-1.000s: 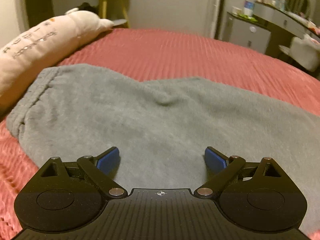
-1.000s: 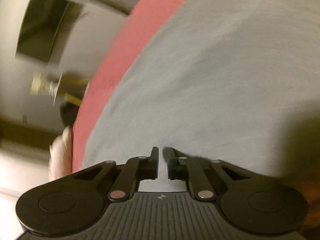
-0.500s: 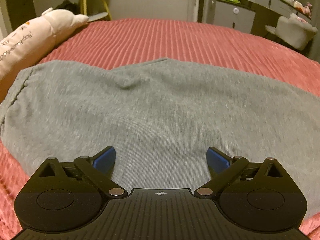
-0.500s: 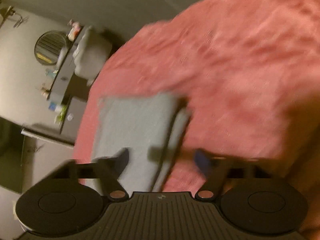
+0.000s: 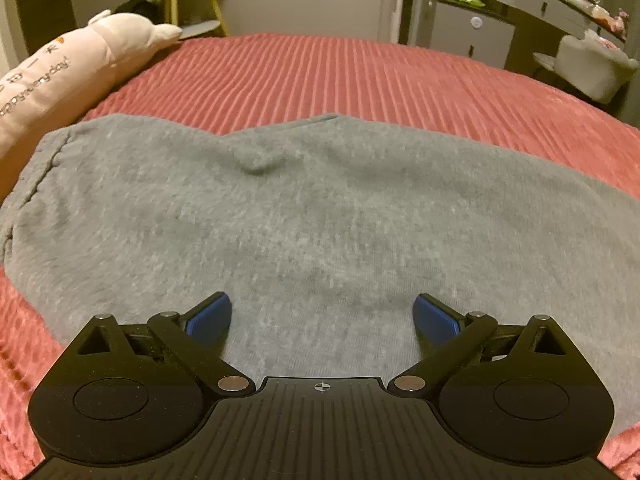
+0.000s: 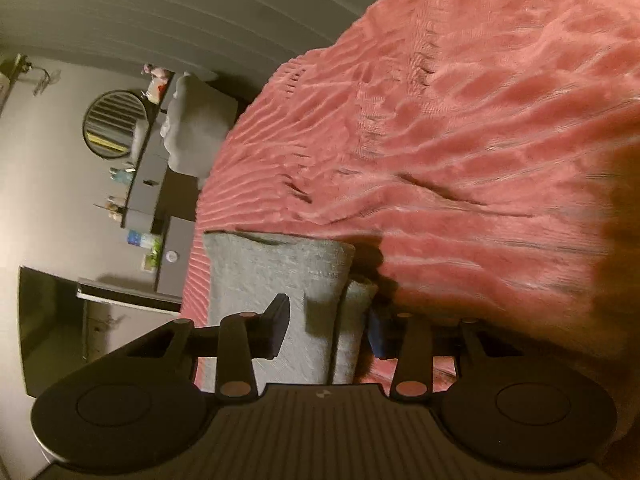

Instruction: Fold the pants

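Observation:
Grey fleece pants (image 5: 304,216) lie folded lengthwise on a pink ribbed bedspread (image 5: 328,76); their waistband is at the left. My left gripper (image 5: 322,318) hovers open just above the near part of the pants, blue pads wide apart and empty. In the right wrist view, rolled sideways, the leg end of the pants (image 6: 280,280) sits between the jaws of my right gripper (image 6: 328,326). The jaws stand open on either side of the doubled cuff edge, not closed on it.
A long cream plush pillow (image 5: 60,76) lies along the bed's left side. A grey dresser (image 5: 472,36), a vanity with a round mirror (image 6: 114,124) and a pale chair (image 5: 592,68) stand beyond the bed. A yellow side table (image 5: 192,4) is at the back.
My right gripper opened and swung from over the pants body to the leg end, now straddling the cuffs. My left gripper drifted slightly over the pants and stayed open.

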